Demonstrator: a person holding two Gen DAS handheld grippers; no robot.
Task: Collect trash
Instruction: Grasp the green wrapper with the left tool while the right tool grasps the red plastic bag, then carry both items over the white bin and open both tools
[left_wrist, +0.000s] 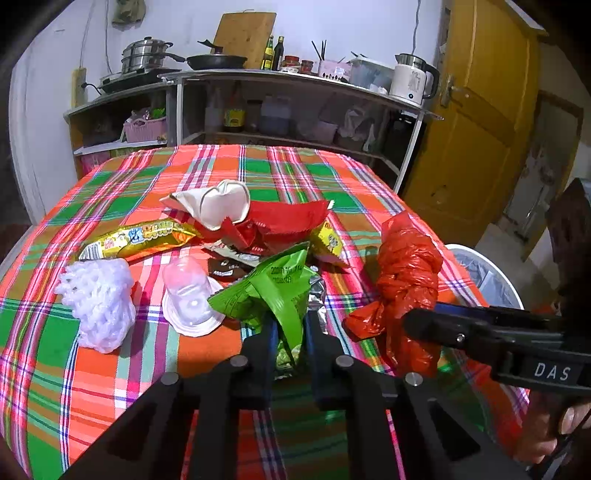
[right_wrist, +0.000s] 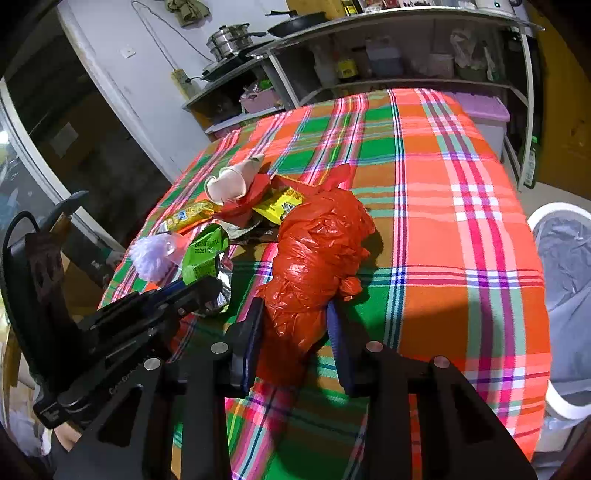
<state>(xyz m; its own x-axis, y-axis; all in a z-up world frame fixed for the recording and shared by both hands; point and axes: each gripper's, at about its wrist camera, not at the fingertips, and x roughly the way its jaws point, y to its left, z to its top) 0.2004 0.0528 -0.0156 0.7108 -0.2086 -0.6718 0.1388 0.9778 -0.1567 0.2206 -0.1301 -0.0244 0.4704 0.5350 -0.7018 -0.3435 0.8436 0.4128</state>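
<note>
Trash lies in a heap on a plaid-covered table (left_wrist: 110, 362). My left gripper (left_wrist: 290, 325) is shut on a green foil wrapper (left_wrist: 273, 288), which also shows in the right wrist view (right_wrist: 205, 254). My right gripper (right_wrist: 295, 314) has its jaws around the near end of a crumpled red plastic bag (right_wrist: 314, 251), touching it on both sides; the bag also shows in the left wrist view (left_wrist: 402, 280). Other trash: a white foam net (left_wrist: 99, 302), a clear plastic cup (left_wrist: 188, 291), a yellow snack wrapper (left_wrist: 136, 240), a red wrapper (left_wrist: 280, 221), a crushed white paper cup (left_wrist: 218, 203).
A white bin with a grey liner (right_wrist: 565, 280) stands on the floor to the right of the table, also seen in the left wrist view (left_wrist: 484, 273). A metal shelf with pots, bottles and a kettle (left_wrist: 410, 81) stands behind the table. A yellow door (left_wrist: 480, 122) is at the right.
</note>
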